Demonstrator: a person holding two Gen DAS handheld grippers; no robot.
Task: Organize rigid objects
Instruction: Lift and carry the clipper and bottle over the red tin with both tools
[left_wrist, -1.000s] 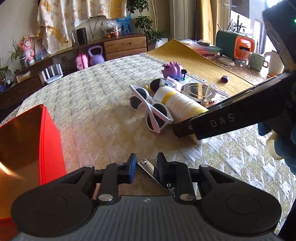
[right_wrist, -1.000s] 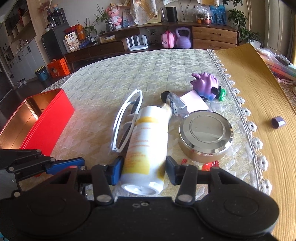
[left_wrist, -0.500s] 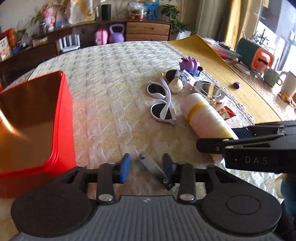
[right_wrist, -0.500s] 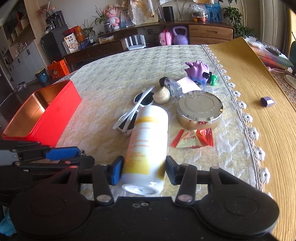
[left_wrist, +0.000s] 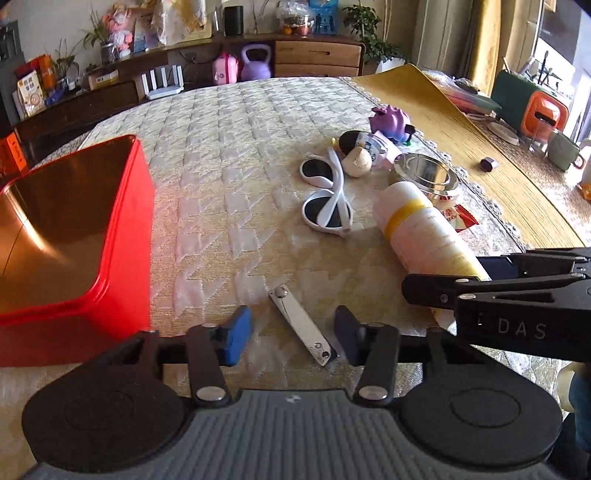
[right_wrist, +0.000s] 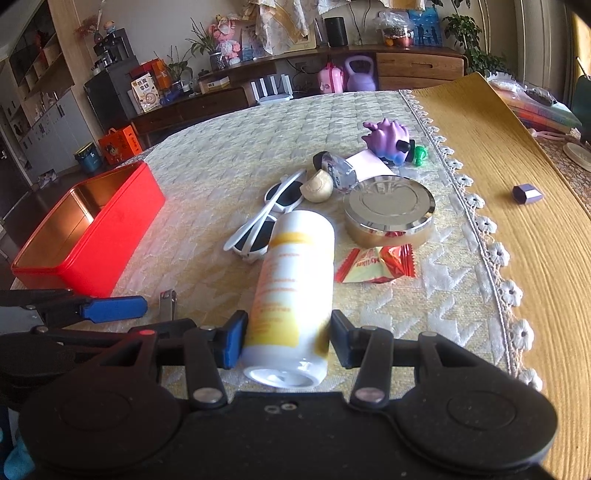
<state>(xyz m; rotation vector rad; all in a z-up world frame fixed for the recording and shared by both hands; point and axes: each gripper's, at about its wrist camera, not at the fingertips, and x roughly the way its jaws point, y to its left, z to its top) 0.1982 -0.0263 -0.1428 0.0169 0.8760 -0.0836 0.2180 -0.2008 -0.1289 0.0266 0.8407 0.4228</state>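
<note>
A silver nail clipper lies on the cream tablecloth between the open fingers of my left gripper, not gripped. It also shows in the right wrist view. My right gripper is shut on a white bottle with a yellow band, which also shows in the left wrist view. An open red tin box stands to the left; it also shows in the right wrist view.
White sunglasses, a beige shell-like piece, a round silver tin, a red snack packet, a small clear bottle and a purple toy lie beyond the bottle. A yellow mat covers the table's right side.
My left gripper has opened and the nail clipper now lies loose on the cloth. Both grippers have drawn back from the objects; the right one keeps the bottle.
</note>
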